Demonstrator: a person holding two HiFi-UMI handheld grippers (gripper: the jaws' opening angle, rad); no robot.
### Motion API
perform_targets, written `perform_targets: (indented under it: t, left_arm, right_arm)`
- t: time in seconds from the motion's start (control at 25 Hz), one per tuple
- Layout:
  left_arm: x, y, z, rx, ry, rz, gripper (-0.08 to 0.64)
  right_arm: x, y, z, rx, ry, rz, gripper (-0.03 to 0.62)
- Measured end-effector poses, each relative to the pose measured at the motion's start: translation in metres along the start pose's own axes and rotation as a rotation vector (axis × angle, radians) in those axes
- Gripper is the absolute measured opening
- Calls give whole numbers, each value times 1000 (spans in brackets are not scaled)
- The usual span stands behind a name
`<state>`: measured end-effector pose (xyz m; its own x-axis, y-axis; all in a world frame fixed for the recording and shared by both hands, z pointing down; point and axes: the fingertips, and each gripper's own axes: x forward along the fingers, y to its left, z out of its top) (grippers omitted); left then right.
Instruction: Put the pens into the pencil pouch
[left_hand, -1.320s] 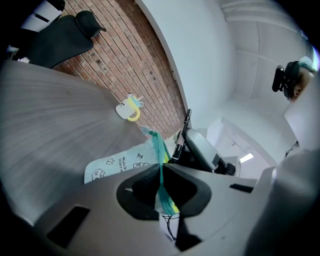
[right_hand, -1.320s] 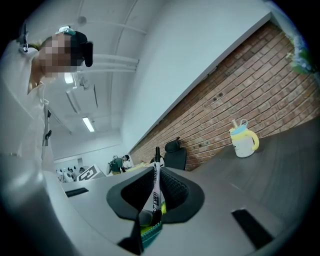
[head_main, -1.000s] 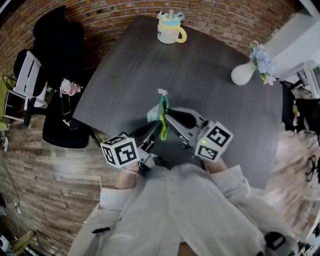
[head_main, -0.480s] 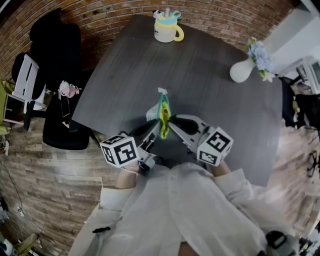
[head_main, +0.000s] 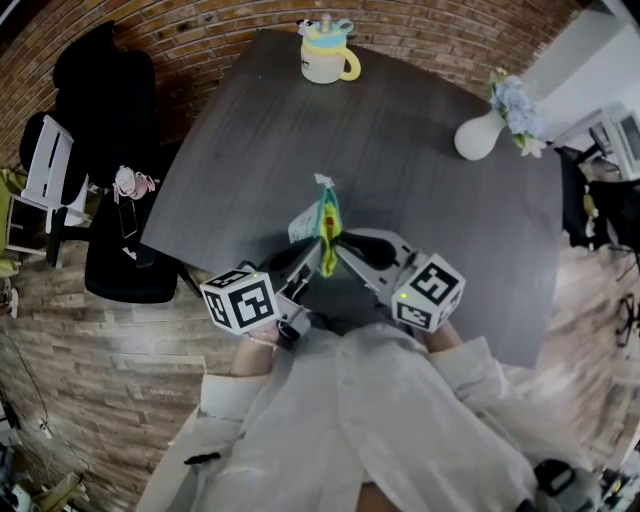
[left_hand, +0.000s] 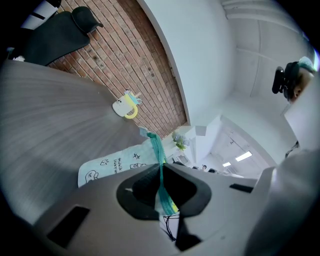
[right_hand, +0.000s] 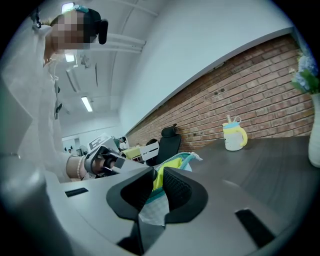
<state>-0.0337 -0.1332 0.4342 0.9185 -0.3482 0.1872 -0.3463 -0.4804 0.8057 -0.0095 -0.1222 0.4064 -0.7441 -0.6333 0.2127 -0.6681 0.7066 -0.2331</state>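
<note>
And here's the pencil pouch (head_main: 325, 225), pale blue with a teal zip band and a flash of yellow lining, standing on edge over the near part of the dark surface (head_main: 400, 150), right in front of the person. Whether its lower edge touches the surface, I can't tell. Both grippers have it! The left gripper (left_hand: 161, 170) is pinched narrow on the teal zip band from one side, and the right gripper (right_hand: 159, 182) is clamped on the fabric from the other, yellow lining showing between its jaws. So this looks like the opening step: the mouth held from both sides, ready to be drawn apart. No pen lies anywhere near the pouch. Far across the surface stands a yellow-handled mug (head_main: 325, 55) with something sticking up out of it, too small to call as pens. Off to the right, a white vase (head_main: 478, 135) of flowers. Next up, I'd say, the mouth needs spreading wide, then one gripper must let go and reach for a pen while the other steadies the pouch.
</note>
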Motion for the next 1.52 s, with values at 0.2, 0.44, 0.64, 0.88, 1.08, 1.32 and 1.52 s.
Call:
perform_targets:
  t: [0.2, 0.44, 0.64, 0.88, 1.08, 1.32, 1.52]
  left_arm:
    - [3, -1, -1, 2, 2, -2, 23]
    - [5, -1, 2, 41, 10, 11, 23]
    - [9, -4, 11, 102, 31, 27, 23]
    - [27, -7, 3, 148, 92, 21, 23]
    - [50, -8, -13, 204, 179, 22, 23]
    - [73, -12, -30, 226, 257, -2, 23]
    - [93, -8, -45, 277, 322, 36, 23]
  right_arm:
    - [-5, -5, 3, 1, -18, -29, 50]
    - [-19, -16, 15, 7, -87, -105, 55]
    - [-28, -26, 12, 25, -90, -133, 55]
    - [-38, -29, 0, 92, -73, -134, 54]
    - [-49, -33, -17, 152, -44, -155, 25]
    - [-73, -54, -29, 237, -44, -290, 8]
    - [-88, -69, -37, 292, -41, -355, 8]
